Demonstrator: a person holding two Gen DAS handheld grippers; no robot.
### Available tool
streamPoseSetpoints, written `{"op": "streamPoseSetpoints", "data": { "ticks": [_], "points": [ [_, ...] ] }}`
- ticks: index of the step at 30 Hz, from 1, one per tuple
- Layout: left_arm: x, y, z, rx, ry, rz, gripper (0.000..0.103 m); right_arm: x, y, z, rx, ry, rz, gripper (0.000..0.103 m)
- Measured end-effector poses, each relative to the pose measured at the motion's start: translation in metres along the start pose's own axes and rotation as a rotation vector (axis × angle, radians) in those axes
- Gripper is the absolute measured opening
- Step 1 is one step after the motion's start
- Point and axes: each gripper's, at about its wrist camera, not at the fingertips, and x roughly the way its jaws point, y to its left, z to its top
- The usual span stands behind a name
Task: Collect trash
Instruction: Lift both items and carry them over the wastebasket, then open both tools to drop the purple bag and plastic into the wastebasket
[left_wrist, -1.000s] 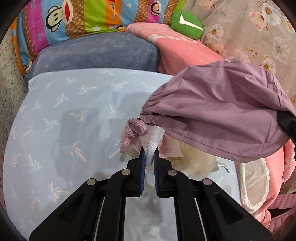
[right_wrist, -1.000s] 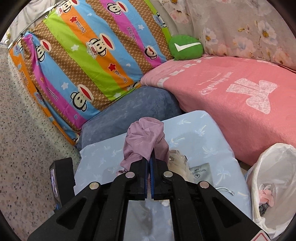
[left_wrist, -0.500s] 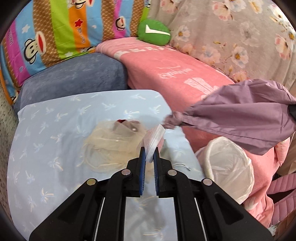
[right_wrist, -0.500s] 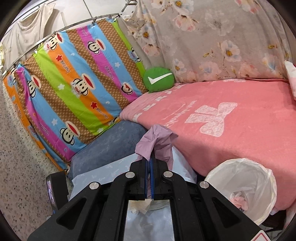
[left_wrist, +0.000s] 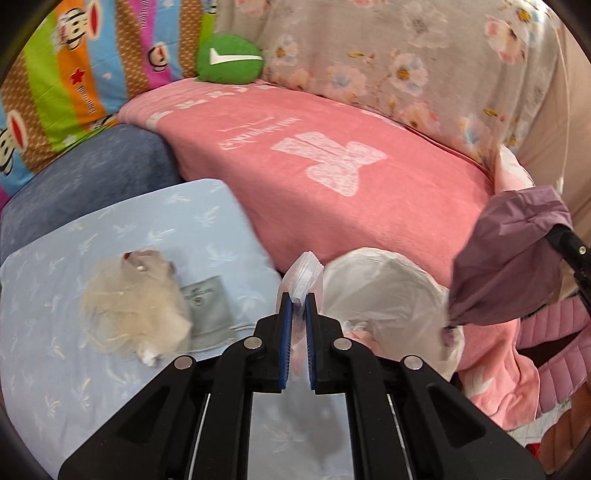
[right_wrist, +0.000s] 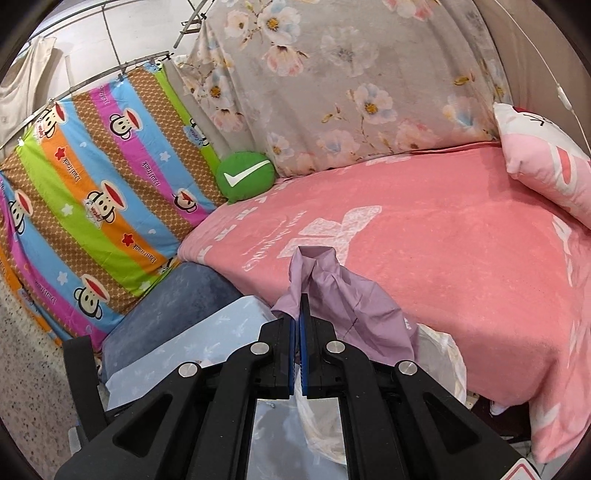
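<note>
My left gripper (left_wrist: 297, 300) is shut on a clear plastic wrapper (left_wrist: 303, 271), held just left of the white-lined trash bin (left_wrist: 384, 291). My right gripper (right_wrist: 298, 300) is shut on a purple drawstring cloth bag (right_wrist: 343, 295); in the left wrist view that purple bag (left_wrist: 509, 254) hangs at the right, above the bin's far side. A cream fluffy mesh bundle (left_wrist: 129, 302) and a grey sachet (left_wrist: 207, 302) lie on the light blue palm-print sheet (left_wrist: 74, 369). The bin's liner (right_wrist: 447, 354) shows below the purple bag in the right wrist view.
A pink blanket (left_wrist: 332, 166) covers the bed behind the bin. A green check-mark cushion (left_wrist: 229, 59), a striped monkey-print sheet (right_wrist: 92, 192), a floral curtain (right_wrist: 351, 81) and a pink pillow (right_wrist: 546, 162) stand behind. A blue-grey cushion (left_wrist: 85, 177) borders the sheet. Pink quilted fabric (left_wrist: 550, 328) lies at the right.
Both grippers swung right, away from the blue sheet toward the bin. The purple bag lifted off the fluffy bundle and sachet, uncovering them. The wrapper travelled with the left gripper.
</note>
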Motion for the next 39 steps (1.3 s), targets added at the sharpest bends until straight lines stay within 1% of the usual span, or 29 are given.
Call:
{"op": "streamPoseSetpoints", "data": {
  "ticks": [5,10,15,19,21,22,23,24,25,26,28,29,30,31,32,33,39],
  "points": [
    [0.012,-0.027,0.004,0.037,0.029,-0.054,0.008,0.002,-0.017,-0.004,0.025,0.01,-0.016,0.002],
    [0.022,-0.047,0.003,0.069,0.063,-0.092,0.008,0.008,-0.022,-0.007,0.028,0.03,-0.017,0.002],
    [0.031,-0.064,0.003,0.102,0.086,-0.103,0.008,0.016,-0.027,-0.013,0.036,0.053,-0.016,0.002],
    [0.036,-0.071,0.004,0.098,0.105,-0.119,0.009,0.02,-0.029,-0.016,0.035,0.067,-0.023,0.002],
    [0.039,-0.072,0.004,0.097,0.118,-0.113,0.014,0.021,-0.03,-0.017,0.039,0.07,-0.032,0.009],
    [0.041,-0.072,0.004,0.095,0.12,-0.106,0.026,0.022,-0.031,-0.018,0.038,0.073,-0.037,0.009],
    [0.041,-0.07,0.004,0.089,0.118,-0.1,0.041,0.023,-0.031,-0.019,0.036,0.079,-0.037,0.009],
    [0.04,-0.068,0.003,0.077,0.112,-0.092,0.049,0.024,-0.032,-0.02,0.035,0.086,-0.039,0.009],
    [0.039,-0.066,0.003,0.068,0.106,-0.086,0.06,0.025,-0.032,-0.021,0.035,0.092,-0.042,0.01],
    [0.039,-0.064,0.003,0.062,0.102,-0.083,0.062,0.025,-0.033,-0.022,0.037,0.097,-0.043,0.011],
    [0.04,-0.062,0.002,0.062,0.109,-0.076,0.062,0.027,-0.035,-0.024,0.047,0.104,-0.044,0.014],
    [0.04,-0.061,0.002,0.062,0.109,-0.07,0.062,0.027,-0.035,-0.025,0.05,0.105,-0.043,0.018],
    [0.04,-0.06,0.001,0.061,0.108,-0.065,0.062,0.027,-0.034,-0.026,0.05,0.104,-0.045,0.025],
    [0.039,-0.059,0.001,0.059,0.106,-0.061,0.062,0.027,-0.033,-0.026,0.048,0.1,-0.047,0.03],
    [0.039,-0.058,0.001,0.057,0.105,-0.06,0.062,0.027,-0.033,-0.027,0.045,0.097,-0.05,0.038],
    [0.039,-0.056,0.001,0.054,0.106,-0.057,0.062,0.027,-0.032,-0.027,0.043,0.094,-0.051,0.041],
    [0.036,-0.044,-0.001,0.031,0.099,-0.041,0.062,0.03,-0.028,-0.029,0.035,0.106,-0.044,0.041]
  ]
}}
